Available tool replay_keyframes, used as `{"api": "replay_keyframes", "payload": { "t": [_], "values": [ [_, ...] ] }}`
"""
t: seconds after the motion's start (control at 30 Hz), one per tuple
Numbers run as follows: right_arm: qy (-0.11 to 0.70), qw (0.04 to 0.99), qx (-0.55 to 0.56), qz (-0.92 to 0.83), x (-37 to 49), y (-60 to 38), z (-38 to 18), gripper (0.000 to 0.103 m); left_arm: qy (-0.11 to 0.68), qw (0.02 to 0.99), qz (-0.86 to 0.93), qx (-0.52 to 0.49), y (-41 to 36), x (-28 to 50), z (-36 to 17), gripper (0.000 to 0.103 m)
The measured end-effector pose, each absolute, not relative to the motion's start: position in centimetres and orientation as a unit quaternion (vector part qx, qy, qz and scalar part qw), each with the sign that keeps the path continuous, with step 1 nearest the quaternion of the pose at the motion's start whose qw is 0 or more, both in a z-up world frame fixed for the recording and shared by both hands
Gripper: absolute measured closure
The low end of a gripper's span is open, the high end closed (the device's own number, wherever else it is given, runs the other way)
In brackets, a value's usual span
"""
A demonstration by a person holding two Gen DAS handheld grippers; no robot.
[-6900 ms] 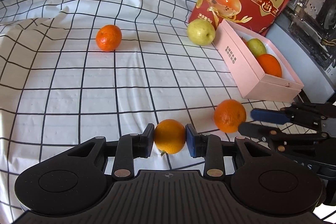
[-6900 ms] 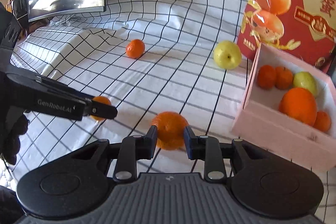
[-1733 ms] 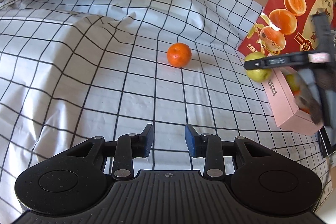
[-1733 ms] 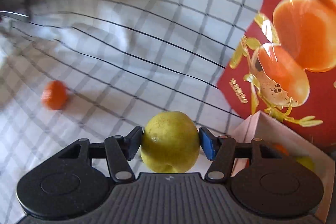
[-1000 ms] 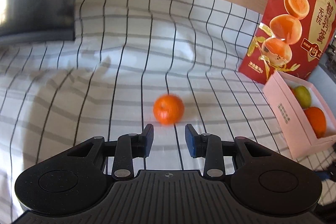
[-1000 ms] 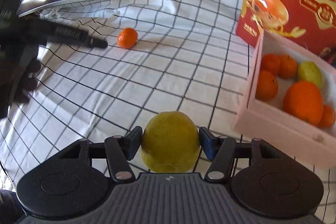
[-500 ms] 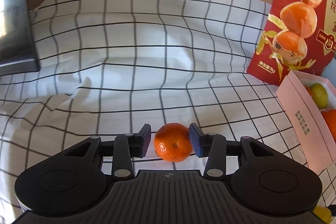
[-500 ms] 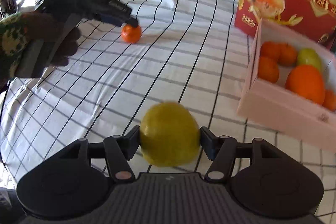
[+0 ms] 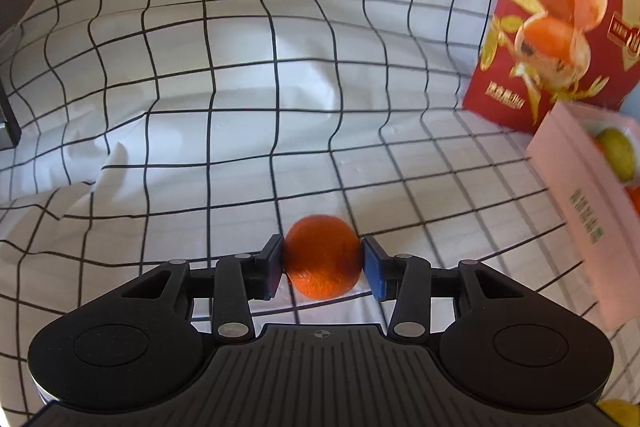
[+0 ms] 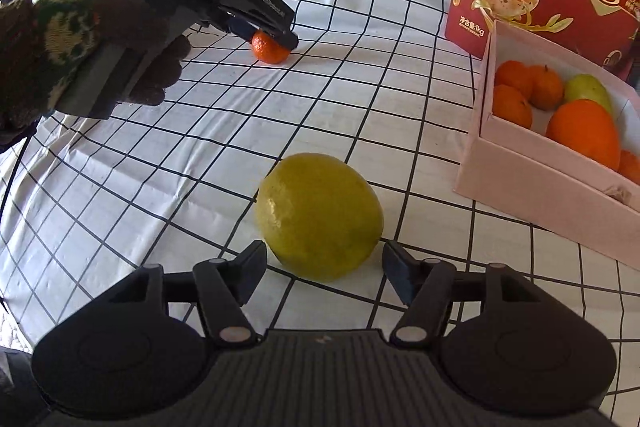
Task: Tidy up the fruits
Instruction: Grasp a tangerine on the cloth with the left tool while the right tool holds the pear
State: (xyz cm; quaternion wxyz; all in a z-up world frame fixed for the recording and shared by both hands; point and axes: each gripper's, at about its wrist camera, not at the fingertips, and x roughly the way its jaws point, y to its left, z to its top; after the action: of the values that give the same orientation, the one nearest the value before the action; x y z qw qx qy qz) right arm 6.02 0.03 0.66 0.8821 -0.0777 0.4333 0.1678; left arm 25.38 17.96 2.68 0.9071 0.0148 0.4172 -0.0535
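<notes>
1. Left wrist view: the left gripper (image 9: 323,268) has its two pads pressed against a small orange (image 9: 322,255), one on each side, so it is clamped on the fruit. The orange sits low on the checked cloth (image 9: 240,107), about mid-cloth; whether it rests on it or is just off it cannot be told. At the cloth's right edge stand a red bag (image 9: 560,19) printed with halved eggs, its writing too blurred to read here, and a pink box (image 9: 576,203) with a green pear (image 9: 618,155) showing inside.

2. Right wrist view: the right gripper (image 10: 324,267) is spread wide, both fingers clear of a yellow-green pear (image 10: 318,215) that lies on the cloth just ahead of them, near the front edge and short of the box. The box at the right edge holds three small oranges, a green pear, a large orange and a further orange piece at the frame edge.

3. Progress, as I judge it: most fruit is boxed; the clamped orange and the loose pear are left.

4. Readable writing: "鹌鹑蛋" in part and "净含量:1kg" on the bag; "DAS" on the left gripper's body, plus a maker's name too small to be sure of.
</notes>
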Motion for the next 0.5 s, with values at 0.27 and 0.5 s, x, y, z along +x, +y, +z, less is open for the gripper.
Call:
{"api": "replay_keyframes", "payload": {
  "t": [0.27,0.5],
  "values": [
    [0.424,0.886,-0.084,0.167,5.5,-0.2,0.5,0.033,0.407,0.91,-0.076,-0.005,18.2,22.5,3.4,0.056],
    [0.414,0.892,-0.079,0.162,5.6,-0.4,0.2,0.025,0.41,0.904,-0.118,-0.034,17.1,15.0,3.8,0.056]
  ]
}}
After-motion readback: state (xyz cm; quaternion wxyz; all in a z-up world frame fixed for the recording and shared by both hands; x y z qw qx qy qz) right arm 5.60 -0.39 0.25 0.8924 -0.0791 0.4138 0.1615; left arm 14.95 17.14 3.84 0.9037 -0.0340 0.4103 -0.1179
